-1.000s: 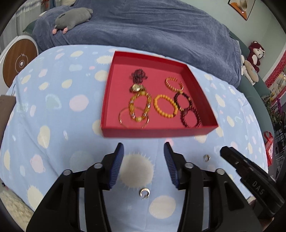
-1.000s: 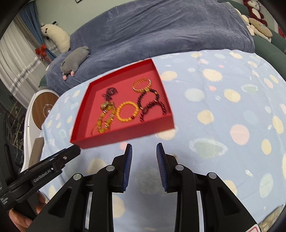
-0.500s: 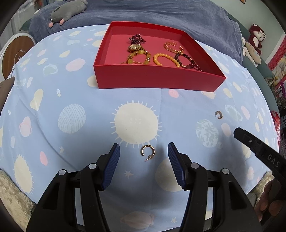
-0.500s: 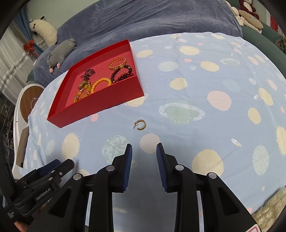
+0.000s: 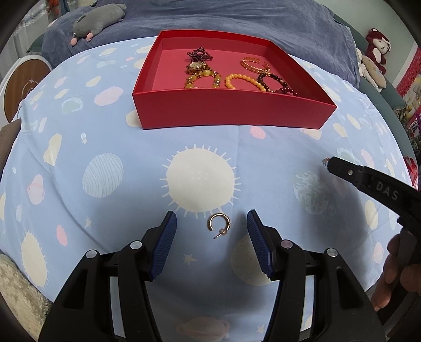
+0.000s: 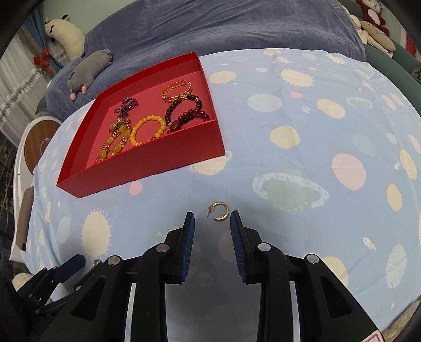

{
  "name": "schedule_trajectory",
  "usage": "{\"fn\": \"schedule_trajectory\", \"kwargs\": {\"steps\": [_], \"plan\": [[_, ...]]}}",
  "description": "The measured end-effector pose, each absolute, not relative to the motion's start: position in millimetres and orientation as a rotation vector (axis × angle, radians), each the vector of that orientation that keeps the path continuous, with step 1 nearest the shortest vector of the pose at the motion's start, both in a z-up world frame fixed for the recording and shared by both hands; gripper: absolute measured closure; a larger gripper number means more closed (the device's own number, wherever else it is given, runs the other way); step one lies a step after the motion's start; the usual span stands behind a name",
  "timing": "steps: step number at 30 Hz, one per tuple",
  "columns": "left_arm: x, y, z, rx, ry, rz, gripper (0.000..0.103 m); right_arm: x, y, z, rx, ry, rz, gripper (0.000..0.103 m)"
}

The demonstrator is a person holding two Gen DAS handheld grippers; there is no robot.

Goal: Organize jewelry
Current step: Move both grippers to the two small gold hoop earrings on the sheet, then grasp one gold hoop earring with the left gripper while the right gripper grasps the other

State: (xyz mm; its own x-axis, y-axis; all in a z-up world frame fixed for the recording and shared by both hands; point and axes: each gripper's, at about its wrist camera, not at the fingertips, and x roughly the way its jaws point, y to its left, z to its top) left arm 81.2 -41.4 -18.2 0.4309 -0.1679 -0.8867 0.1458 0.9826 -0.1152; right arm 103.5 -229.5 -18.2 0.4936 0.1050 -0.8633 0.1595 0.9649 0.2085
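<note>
A red tray [image 5: 231, 110] [image 6: 147, 168] on the blue planet-print cloth holds several bracelets, among them a yellow bead bracelet [image 5: 244, 80] [image 6: 147, 130], and a watch. A gold hoop earring [image 5: 219, 225] lies on the cloth between the tips of my open left gripper [image 5: 211, 222]. A second gold hoop earring [image 6: 219, 211] lies just ahead of my open right gripper [image 6: 212, 222], level with its fingertips. Both grippers are empty. The right gripper also shows at the right of the left wrist view [image 5: 368, 181], hiding most of the second earring.
A blue-covered sofa [image 5: 236, 18] with a grey plush toy [image 5: 97, 22] runs behind the table. More plush toys [image 5: 373, 60] sit at the far right. A round wooden-topped stand [image 6: 36, 142] is off the table's left edge.
Both grippers came down and back from the tray to the cloth; each now has an earring at its fingertips. Both stayed open.
</note>
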Motion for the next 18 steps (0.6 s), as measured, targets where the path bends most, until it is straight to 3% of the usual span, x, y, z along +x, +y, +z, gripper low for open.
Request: {"fn": "schedule_trajectory", "kwargs": {"steps": [8,13,18], "plan": [[81.2,-42.3,-19.2,-0.008,1.102,-0.200,0.049,115.4,-220.0,-27.8,0.230,1.075,-0.030,0.075],[80.5,-41.8,-19.2,-0.010,1.100,-0.199,0.049,115.1,-221.5,-28.4,0.227,1.068,-0.043,0.085],[76.1,-37.2,-18.3,-0.032,1.098,-0.197,0.049,111.6,-221.8,-28.2,0.218,1.068,-0.034,0.086]]}}
